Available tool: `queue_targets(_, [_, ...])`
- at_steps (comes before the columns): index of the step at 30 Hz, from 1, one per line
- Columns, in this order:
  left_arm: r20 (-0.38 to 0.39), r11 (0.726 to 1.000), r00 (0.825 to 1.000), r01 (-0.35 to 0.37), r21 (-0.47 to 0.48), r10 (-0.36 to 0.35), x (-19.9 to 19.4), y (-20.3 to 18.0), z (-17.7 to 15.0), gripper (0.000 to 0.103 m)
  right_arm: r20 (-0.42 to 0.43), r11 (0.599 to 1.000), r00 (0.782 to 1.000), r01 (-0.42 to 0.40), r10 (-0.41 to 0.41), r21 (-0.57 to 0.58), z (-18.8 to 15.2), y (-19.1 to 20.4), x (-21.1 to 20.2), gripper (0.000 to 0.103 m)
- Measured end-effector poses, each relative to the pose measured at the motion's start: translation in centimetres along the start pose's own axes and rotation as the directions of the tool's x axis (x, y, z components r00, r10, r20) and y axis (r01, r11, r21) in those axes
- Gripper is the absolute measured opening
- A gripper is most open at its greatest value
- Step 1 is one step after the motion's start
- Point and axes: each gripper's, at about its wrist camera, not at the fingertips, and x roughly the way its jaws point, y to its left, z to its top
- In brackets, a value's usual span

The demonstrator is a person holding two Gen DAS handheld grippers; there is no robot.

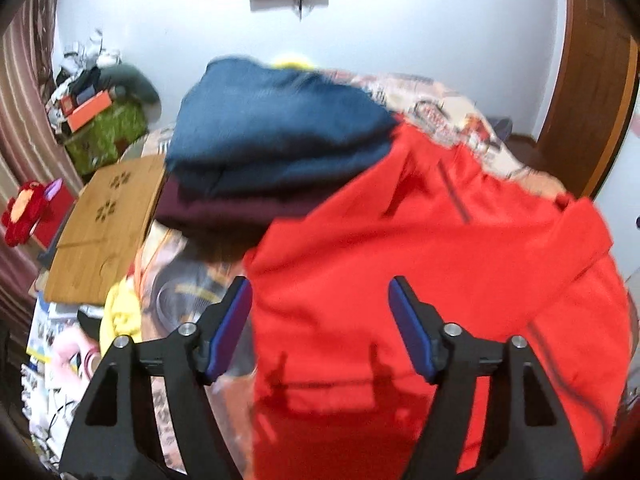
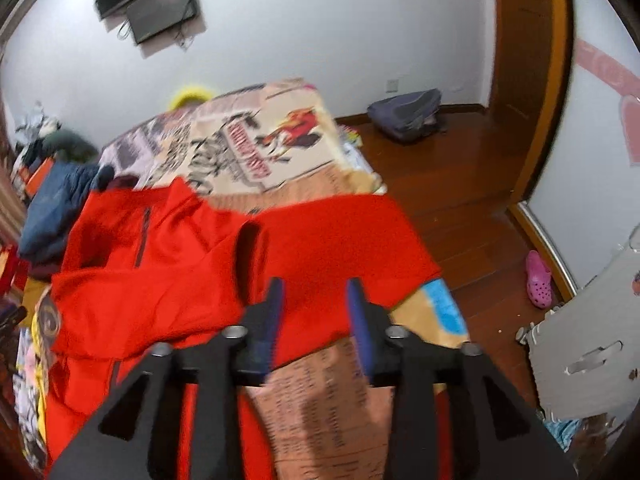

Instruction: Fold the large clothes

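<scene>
A large red jacket (image 1: 420, 264) lies spread on the patterned bed cover (image 1: 440, 108). My left gripper (image 1: 320, 292) is open and empty, hovering over the jacket's left part. In the right wrist view the red jacket (image 2: 168, 264) spreads across the bed, one sleeve (image 2: 352, 236) reaching right. My right gripper (image 2: 316, 288) is open and empty above the sleeve's near edge. The frames are blurred by motion.
A stack of folded blue (image 1: 276, 120) and maroon (image 1: 224, 212) clothes sits behind the jacket. A wooden lap table (image 1: 108, 224) lies at the bed's left. Wood floor (image 2: 472, 184), a grey bag (image 2: 408, 114), a pink shoe (image 2: 538, 278) and a door frame (image 2: 532, 80) are on the right.
</scene>
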Motion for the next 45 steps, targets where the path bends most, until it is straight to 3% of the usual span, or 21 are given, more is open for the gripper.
queue_targets(2, [0.014, 1.0, 1.0, 0.02, 0.0, -0.02, 0.1, -0.8, 1.0, 0.072, 0.014, 0.999, 1.0, 0.02, -0.02, 0.028, 0.4, -0.8, 0.1, 0.048])
queue_targets(5, [0.008, 0.998, 0.998, 0.06, -0.009, -0.06, 0.9, -2.1, 2.1, 0.072, 0.006, 0.996, 1.0, 0.027, -0.028, 0.083, 0.9, -2.6, 0.9, 0.049])
queue_targets(14, [-0.087, 0.987, 0.984, 0.158, 0.001, -0.157, 5.2, -6.2, 2.1, 0.072, -0.136, 0.96, 0.99, -0.001, 0.041, 0.28, 0.2, -7.9, 7.4, 0.049])
queue_targets(18, [-0.193, 0.975, 0.956, 0.223, 0.001, -0.219, 7.8, -8.0, 1.3, 0.072, -0.189, 0.907, 0.975, -0.023, 0.113, 0.421, -0.6, -10.2, 10.6, 0.049])
queue_targets(22, [-0.239, 0.967, 0.939, 0.255, -0.001, -0.248, 9.2, -9.3, 0.3, 0.072, -0.203, 0.852, 0.963, -0.045, 0.176, 0.522, -1.4, -11.5, 12.7, 0.049])
queue_targets(29, [-0.306, 0.968, 0.921, 0.252, -0.006, -0.242, 11.6, -10.4, -1.1, 0.072, -0.203, 0.85, 0.97, -0.006, 0.132, 0.526, -0.9, -11.9, 14.3, 0.049])
queue_targets(30, [-0.315, 0.968, 0.918, 0.251, -0.009, -0.241, 11.8, -10.4, -1.3, 0.072, -0.204, 0.857, 0.972, 0.007, 0.114, 0.514, -0.6, -11.8, 14.6, 0.047])
queue_targets(33, [-0.317, 0.968, 0.918, 0.249, -0.01, -0.239, 11.8, -10.3, -1.5, 0.072, -0.216, 0.874, 0.975, 0.063, 0.048, 0.481, 0.1, -11.8, 15.1, 0.023])
queue_targets(34, [-0.317, 0.969, 0.918, 0.247, -0.008, -0.237, 11.8, -10.3, -1.5, 0.072, -0.215, 0.873, 0.976, 0.08, 0.029, 0.481, 0.2, -12.0, 14.9, 0.01])
queue_targets(37, [-0.322, 0.972, 0.921, 0.236, 0.012, -0.22, 11.8, -10.6, -1.6, 0.072, -0.166, 0.861, 0.986, 0.076, 0.01, 0.504, 0.3, -12.7, 13.4, 0.007])
queue_targets(40, [-0.325, 0.973, 0.923, 0.227, 0.031, -0.205, 11.8, -10.9, -1.8, 0.072, -0.101, 0.859, 0.993, 0.107, -0.065, 0.501, 0.5, -13.2, 10.5, 0.006])
queue_targets(45, [-0.327, 0.975, 0.925, 0.22, 0.043, -0.194, 11.9, -11.1, -1.9, 0.072, 0.018, 0.843, 0.993, 0.092, -0.119, 0.53, 1.7, -14.0, 5.1, 0.006])
